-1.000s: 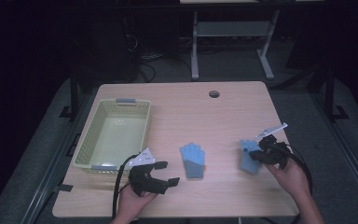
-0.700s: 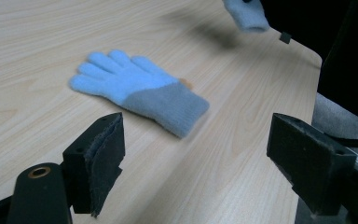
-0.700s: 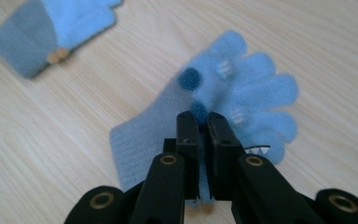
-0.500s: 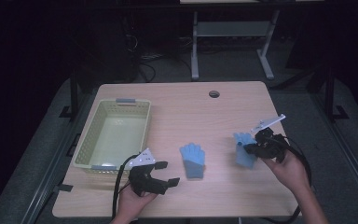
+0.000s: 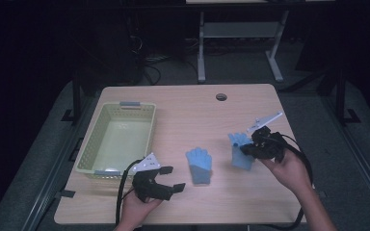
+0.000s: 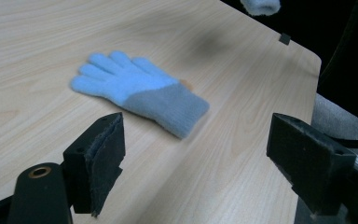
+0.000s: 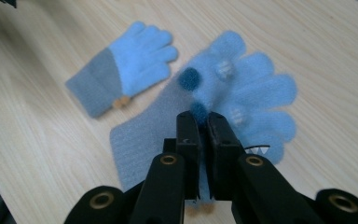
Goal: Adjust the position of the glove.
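Desk (image 5: 192, 103): basket (image 5: 89, 149) on left part, near front-left edge. Flat glove (image 5: 199, 165) on desk, centre-front, right of basket. Left hand-held gripper (image 5: 166, 183) at front edge, just before basket's near corner, left of flat glove. Second glove (image 5: 241, 153) right of flat glove, lifted off desk, in right hand-held gripper (image 5: 243, 150). Hole (image 5: 221, 97) in desk behind gloves, near far edge.

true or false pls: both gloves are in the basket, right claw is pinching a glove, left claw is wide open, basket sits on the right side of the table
Both gloves are in the basket: false, one glove lies flat on the table, the other glove hangs from a claw.
Right claw pinches a glove: true.
Left claw is wide open: true, nothing between its pads.
Basket sits on the table's right side: false, it is on the left in the high view.
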